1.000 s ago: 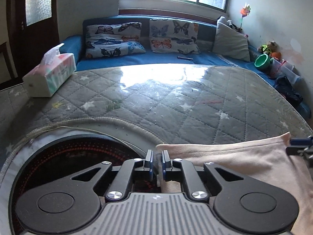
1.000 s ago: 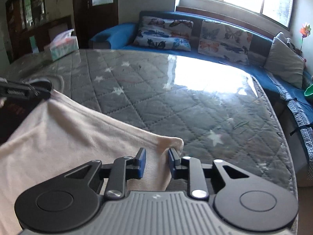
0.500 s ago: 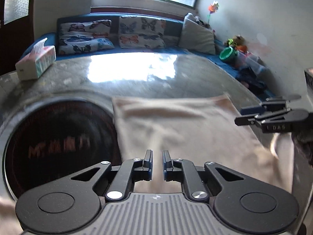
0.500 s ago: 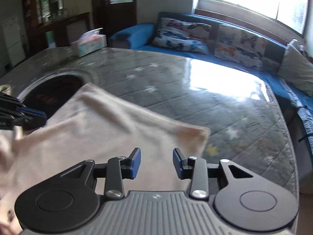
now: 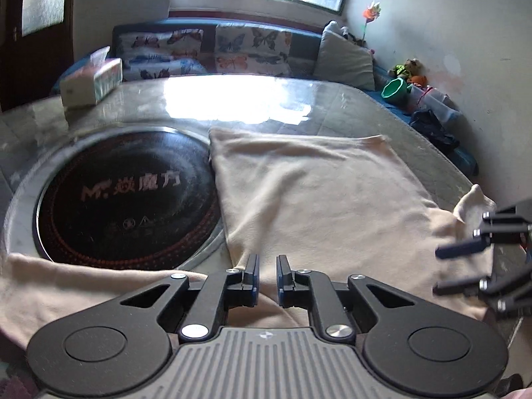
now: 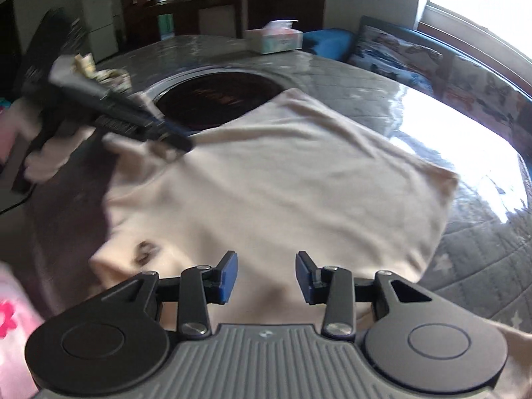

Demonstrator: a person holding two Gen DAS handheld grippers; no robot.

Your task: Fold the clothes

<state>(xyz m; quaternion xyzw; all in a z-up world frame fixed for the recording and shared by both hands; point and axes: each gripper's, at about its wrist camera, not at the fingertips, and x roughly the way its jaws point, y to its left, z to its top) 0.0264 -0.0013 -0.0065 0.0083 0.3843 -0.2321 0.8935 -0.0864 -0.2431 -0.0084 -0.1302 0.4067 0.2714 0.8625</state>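
A beige garment (image 5: 316, 193) lies spread flat on the table, its far edge folded over and its near part hanging past the front edge. My left gripper (image 5: 267, 266) hovers above the near part; its jaws are opening, a narrow gap apart, and no cloth is between them. In the right wrist view that gripper (image 6: 166, 133) is a blurred shape over the garment's (image 6: 282, 183) left side. My right gripper (image 6: 266, 262) stands open above the near hem with nothing between its fingers. It also shows at the right edge of the left wrist view as the right gripper (image 5: 449, 269), beside a raised sleeve tip.
A round black induction cooktop (image 5: 126, 196) is set into the quilt-covered, glossy table (image 5: 266, 99), left of the garment. A tissue box (image 5: 91, 81) stands at the far left. Behind is a blue sofa with butterfly cushions (image 5: 252, 46), and a green cup (image 5: 395, 88) at the right.
Both grippers let go of the garment's far corners and drew back toward the near edge. The garment now lies flat. The right jaws have widened.
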